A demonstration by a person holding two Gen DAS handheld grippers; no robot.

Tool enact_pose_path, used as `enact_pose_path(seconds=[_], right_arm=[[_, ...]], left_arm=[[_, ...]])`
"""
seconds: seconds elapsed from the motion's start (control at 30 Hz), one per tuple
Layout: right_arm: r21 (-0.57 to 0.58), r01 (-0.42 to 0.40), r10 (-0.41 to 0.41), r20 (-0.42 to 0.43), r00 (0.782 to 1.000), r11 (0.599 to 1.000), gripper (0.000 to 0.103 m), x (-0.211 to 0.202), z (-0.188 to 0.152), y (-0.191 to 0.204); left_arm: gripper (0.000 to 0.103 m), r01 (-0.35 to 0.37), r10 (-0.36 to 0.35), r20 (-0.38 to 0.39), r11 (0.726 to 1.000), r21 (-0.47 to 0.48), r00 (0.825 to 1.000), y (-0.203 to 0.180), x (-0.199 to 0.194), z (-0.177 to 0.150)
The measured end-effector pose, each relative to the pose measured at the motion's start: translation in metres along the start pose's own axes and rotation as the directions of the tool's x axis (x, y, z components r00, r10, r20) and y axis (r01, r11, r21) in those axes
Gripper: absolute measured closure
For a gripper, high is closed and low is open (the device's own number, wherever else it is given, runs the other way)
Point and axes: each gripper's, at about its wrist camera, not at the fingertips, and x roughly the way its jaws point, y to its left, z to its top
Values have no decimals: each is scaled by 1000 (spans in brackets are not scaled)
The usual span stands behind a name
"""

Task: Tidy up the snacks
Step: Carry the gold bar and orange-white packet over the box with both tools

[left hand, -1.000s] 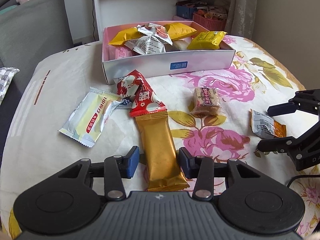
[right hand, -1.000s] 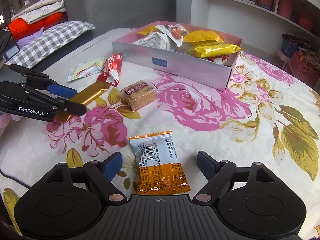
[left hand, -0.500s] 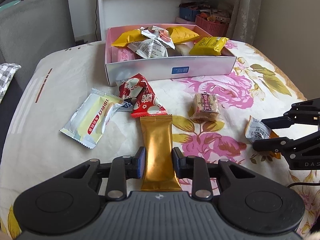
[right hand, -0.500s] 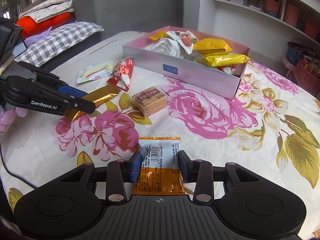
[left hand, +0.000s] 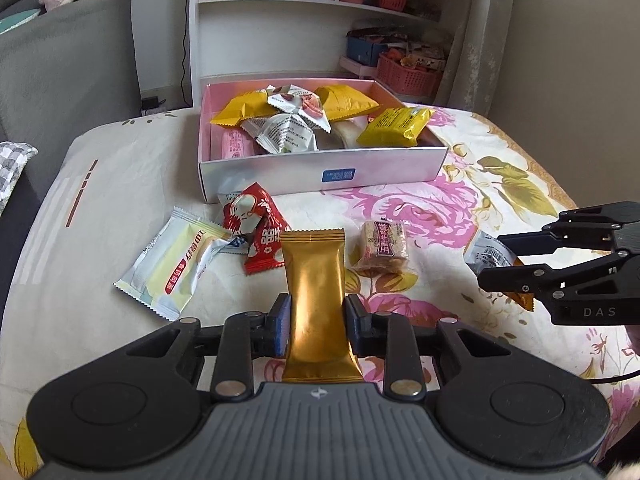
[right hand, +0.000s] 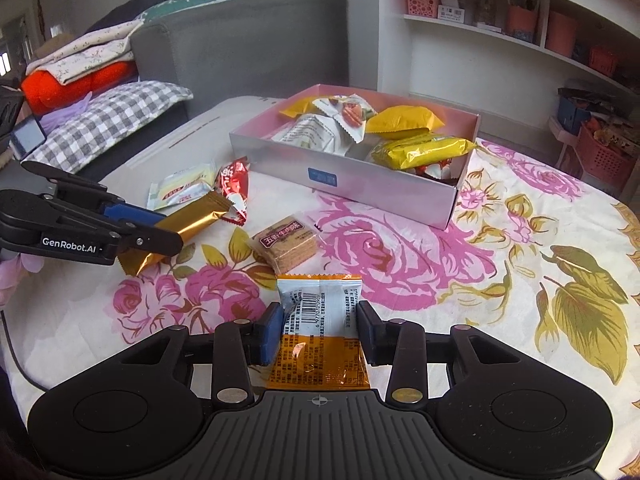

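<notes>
Both tools had closed since the earlier frame: left tool (left hand: pixel 316 330) gripped the gold bar (left hand: pixel 316 300), right tool (right hand: pixel 319 330) the orange packet (right hand: pixel 320 332); slick wrappers could slip before the box (left hand: pixel 320 172) ahead.

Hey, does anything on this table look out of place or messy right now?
Yes. Three snacks lie loose on the floral tablecloth outside the pink box: a pale packet, a red packet and a clear-wrapped brown cake. Inside the box, snacks are heaped unevenly. Nothing looks spilled or torn.
</notes>
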Motion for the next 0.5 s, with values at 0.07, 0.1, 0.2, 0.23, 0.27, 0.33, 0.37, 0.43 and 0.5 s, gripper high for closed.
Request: enact_pose_path(seconds=[0.07,0.1,0.2,0.23,0.27,0.33,0.37,0.43,0.5], right_arm=[[16,2,-2,16,1000,1000,65,-2,4,-1],[22,3,-3,24,1000,1000,65,-4,5,-2],[49,2,-4,47,999,999,65,-7,11,-6],[62,1,-4,53,999,998,65,-8,13,-7],[74,2,-6,59,998,997,65,-8,15,-9],[92,5,-11,67,998,996,65,-7,19,-11],[102,5,-12,69,998,995,65,-7,21,-12],[124,6,-15,75,997,992,65,-5,25,-14],[148,5,-18,83,996,989,65,-4,29,-16]], left_arm=[[77,8,-8,20,1000,-6,1000,-1,-5,3],[77,12,-11,28,1000,-10,1000,-1,-6,5],[77,19,-18,47,1000,-18,999,-1,-9,9],[77,18,-17,51,1000,-20,999,-1,-10,10],[77,17,-16,56,1000,-21,998,-1,-10,11],[77,14,-12,64,1000,-24,998,0,-10,14],[77,13,-11,68,999,-29,998,1,-11,16],[77,11,-8,78,999,-42,997,2,-10,21],[77,8,-3,90,999,-53,996,4,-10,25]])
